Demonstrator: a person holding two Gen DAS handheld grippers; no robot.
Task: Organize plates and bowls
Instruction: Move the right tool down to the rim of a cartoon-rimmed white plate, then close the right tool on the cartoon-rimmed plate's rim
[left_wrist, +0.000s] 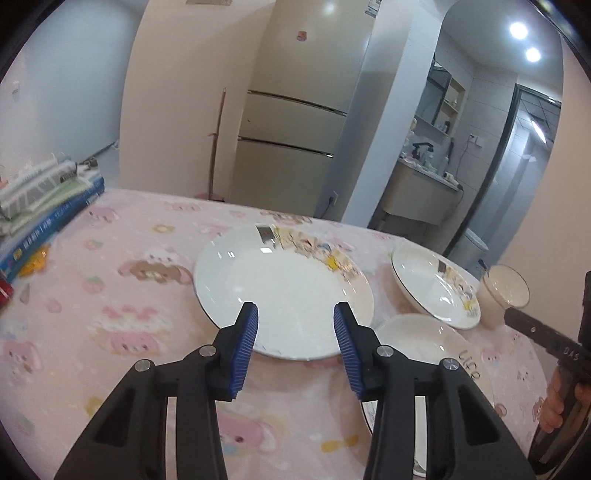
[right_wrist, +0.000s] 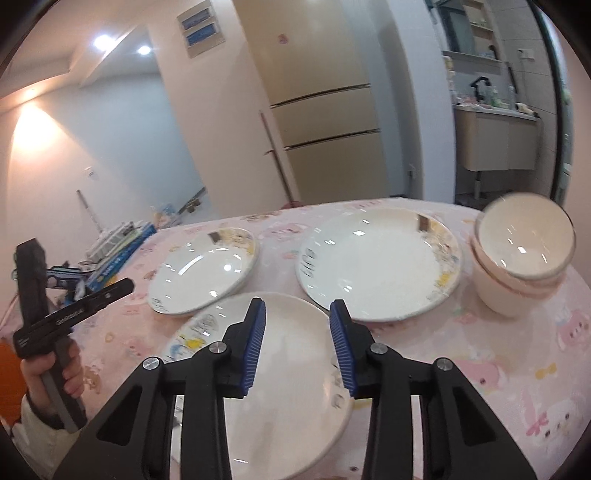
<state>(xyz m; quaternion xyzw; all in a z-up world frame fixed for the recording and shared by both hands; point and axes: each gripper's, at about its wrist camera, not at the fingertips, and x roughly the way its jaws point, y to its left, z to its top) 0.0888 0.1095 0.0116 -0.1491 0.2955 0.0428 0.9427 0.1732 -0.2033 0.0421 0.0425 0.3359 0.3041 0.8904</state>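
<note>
In the left wrist view a large white plate (left_wrist: 280, 284) with cartoon prints lies on the pink tablecloth. My left gripper (left_wrist: 295, 314) hovers over its near rim, jaws apart, nothing between the blue pads. Right of it sit a second plate (left_wrist: 436, 291), a third plate (left_wrist: 417, 339) and stacked bowls (left_wrist: 504, 291). In the right wrist view my right gripper (right_wrist: 298, 310) hangs open over the nearest plate (right_wrist: 288, 369), gripping nothing. Beyond it lie a plate at left (right_wrist: 203, 273) and a larger plate at right (right_wrist: 376, 262). Stacked pinkish bowls (right_wrist: 524, 251) stand at far right.
A pile of books and folded cloth (left_wrist: 48, 206) sits at the table's left end. The table's far edge (left_wrist: 295, 214) faces a fridge (left_wrist: 295, 129) and a washroom doorway. A hand (right_wrist: 51, 373) holds the other gripper's handle at the left.
</note>
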